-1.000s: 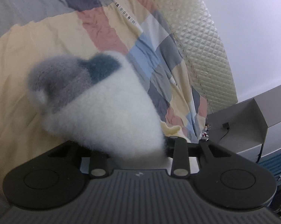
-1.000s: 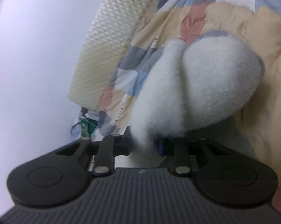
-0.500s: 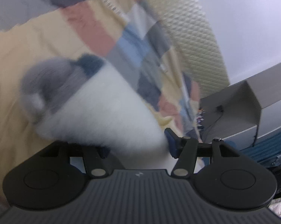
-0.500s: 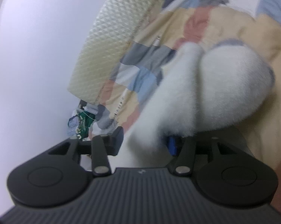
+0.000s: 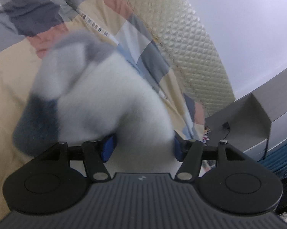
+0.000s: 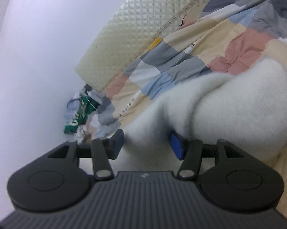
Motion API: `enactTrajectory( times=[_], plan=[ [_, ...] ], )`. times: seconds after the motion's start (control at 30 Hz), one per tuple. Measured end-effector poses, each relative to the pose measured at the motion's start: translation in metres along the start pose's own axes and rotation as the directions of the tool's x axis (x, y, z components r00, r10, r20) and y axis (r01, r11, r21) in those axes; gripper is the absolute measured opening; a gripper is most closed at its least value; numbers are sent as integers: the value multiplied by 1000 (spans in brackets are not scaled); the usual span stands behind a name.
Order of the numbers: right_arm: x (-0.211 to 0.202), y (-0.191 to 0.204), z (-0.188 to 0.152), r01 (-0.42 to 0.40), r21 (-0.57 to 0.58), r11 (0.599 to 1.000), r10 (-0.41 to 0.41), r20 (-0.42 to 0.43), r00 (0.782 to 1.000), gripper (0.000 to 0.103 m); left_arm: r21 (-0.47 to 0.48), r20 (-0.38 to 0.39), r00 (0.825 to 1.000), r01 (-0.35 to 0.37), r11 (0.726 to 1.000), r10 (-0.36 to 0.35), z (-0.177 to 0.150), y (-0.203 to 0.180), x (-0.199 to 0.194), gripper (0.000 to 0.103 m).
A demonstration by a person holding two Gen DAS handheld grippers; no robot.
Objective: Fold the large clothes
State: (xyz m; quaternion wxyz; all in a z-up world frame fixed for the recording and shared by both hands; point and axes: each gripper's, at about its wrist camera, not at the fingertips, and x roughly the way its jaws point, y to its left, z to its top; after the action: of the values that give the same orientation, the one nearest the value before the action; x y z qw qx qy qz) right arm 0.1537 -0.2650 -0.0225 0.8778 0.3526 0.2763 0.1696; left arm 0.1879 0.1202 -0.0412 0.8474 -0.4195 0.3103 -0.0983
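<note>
Left gripper (image 5: 142, 148) parted, jaws just opening, fluffy white garment (image 5: 105, 103) loosely between them at lower centre. Right gripper (image 6: 147, 146) likewise spread and opening around white fleece. Beyond, patchwork quilt (image 6: 210, 43) on bed, quilted headboard (image 5: 191, 43) upper right.

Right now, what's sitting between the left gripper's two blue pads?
Fluffy white garment fills the gap in the left gripper, shown in the left wrist view; the jaws have just been opening.
</note>
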Motion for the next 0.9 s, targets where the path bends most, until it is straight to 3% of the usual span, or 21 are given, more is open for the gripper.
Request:
enactTrajectory(
  times=[0.33, 0.5, 0.73, 0.9],
  plan=[
    [79, -55, 1, 79, -84, 993, -82, -41, 996, 52, 66, -19, 998, -57, 996, 59, 6, 42, 85, 66],
    [105, -62, -4, 105, -158, 982, -115, -51, 992, 51, 85, -30, 997, -62, 994, 65, 11, 61, 114, 66],
    [103, -55, 2, 122, -166, 978, -132, -50, 990, 52, 285, -21, 993, -103, 953, 114, 2, 33, 108, 68],
    [67, -34, 18, 186, -242, 952, -177, 55, 983, 54, 383, 101, 982, -187, 905, 160, 10, 14, 69, 70]
  ],
)
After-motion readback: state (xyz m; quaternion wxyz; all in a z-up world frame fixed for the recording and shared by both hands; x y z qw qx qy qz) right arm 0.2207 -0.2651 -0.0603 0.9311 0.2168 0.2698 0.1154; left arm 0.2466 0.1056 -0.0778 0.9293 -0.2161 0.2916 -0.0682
